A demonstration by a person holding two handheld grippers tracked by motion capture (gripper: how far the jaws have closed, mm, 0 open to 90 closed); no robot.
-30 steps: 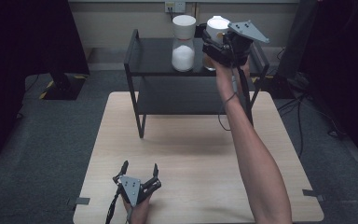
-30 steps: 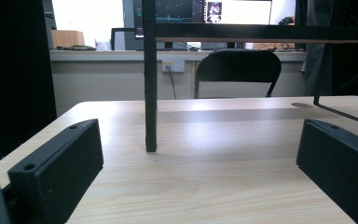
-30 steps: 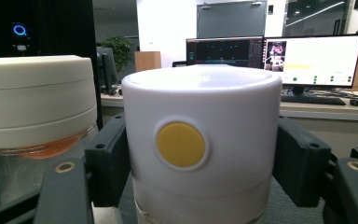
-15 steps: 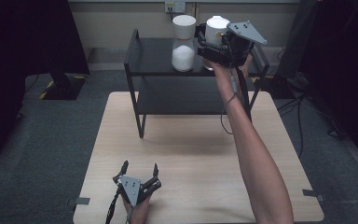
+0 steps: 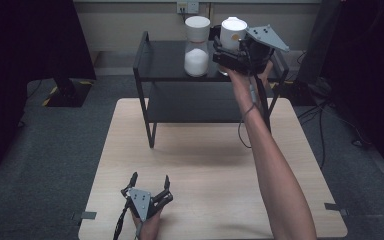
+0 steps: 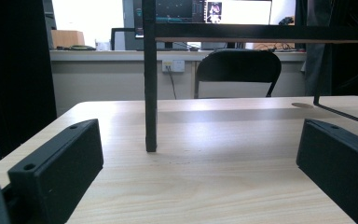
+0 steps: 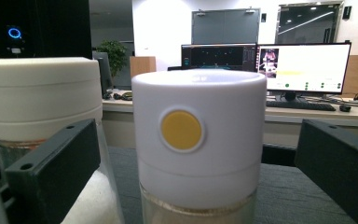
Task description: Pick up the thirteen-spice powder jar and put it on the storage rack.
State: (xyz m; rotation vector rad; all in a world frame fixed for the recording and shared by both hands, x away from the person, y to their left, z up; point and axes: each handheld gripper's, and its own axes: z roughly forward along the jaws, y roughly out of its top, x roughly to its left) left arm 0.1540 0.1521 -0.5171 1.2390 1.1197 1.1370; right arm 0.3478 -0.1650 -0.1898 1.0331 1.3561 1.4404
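**A:** So what just changed? A second ago your right gripper [image 5: 223,50] had its fingers pressed nearly together up at the shelf [image 5: 166,62]; they have just been opening and now stand spread as wide as they go. The jar with the yellow dot [image 7: 198,144] sits between them, but in the right gripper view there's a clear gap on both sides, so the fingers [image 7: 51,168] aren't touching it.

**B:** Meaning you haven't grabbed it yet?

**A:** That's my read. Looks like you've lined up for a grab: the jar is upright on the top shelf of the black rack, just beside the second jar [image 5: 197,45] with the white stuff in it. Next you'd probably close on the white lid or the glass below it. Watch the neighbour jar, it's really near your left-hand finger.

**B:** And the other hand?

**A:** Your left gripper [image 5: 150,181] rests low on the counter [image 5: 210,165] at the near edge, fingers spread, nothing between them, just pointing at the rack leg [image 6: 150,79].
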